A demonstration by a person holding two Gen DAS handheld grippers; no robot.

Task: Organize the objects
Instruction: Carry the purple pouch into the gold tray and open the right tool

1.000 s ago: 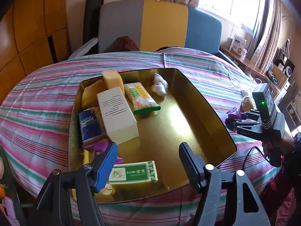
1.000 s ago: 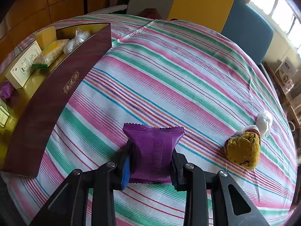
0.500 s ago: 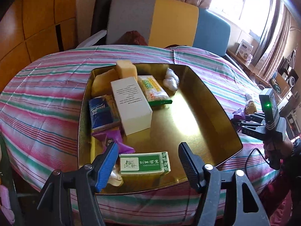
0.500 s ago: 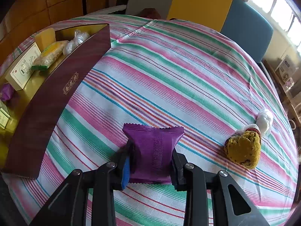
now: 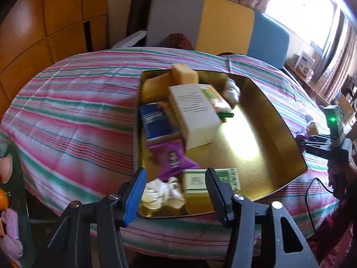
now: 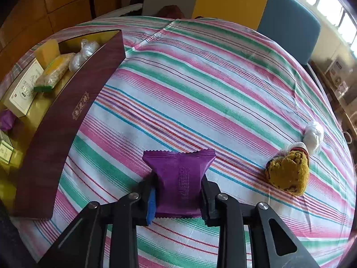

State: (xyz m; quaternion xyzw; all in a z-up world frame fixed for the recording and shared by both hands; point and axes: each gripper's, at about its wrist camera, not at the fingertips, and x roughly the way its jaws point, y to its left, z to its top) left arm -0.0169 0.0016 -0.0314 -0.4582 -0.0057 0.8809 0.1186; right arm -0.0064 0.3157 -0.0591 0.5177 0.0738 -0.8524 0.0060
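Observation:
A gold-lined box [image 5: 263,120] with a maroon outer wall [image 6: 55,134] sits on the striped tablecloth. In it lie a white carton [image 5: 194,114], a blue packet [image 5: 156,120], a purple wrapper [image 5: 171,158], a green and white box [image 5: 212,178], a white cloth bundle [image 5: 162,192], yellow blocks [image 5: 184,74] and a snack bag [image 5: 219,102]. My left gripper [image 5: 174,192] is open and empty above the box's near edge. My right gripper [image 6: 176,198] is shut on a purple packet [image 6: 180,176], just above the cloth right of the box.
A yellow-brown knitted toy [image 6: 287,172] and a white wrapped ball [image 6: 313,136] lie on the cloth to the right. Chairs with grey, yellow and blue backs [image 5: 225,22] stand behind the table. Wooden cabinets [image 5: 44,22] are at the left.
The left gripper has drawn back and swung left, so the box now sits further right in its view, with motion blur. The right gripper holds the purple packet in the same place.

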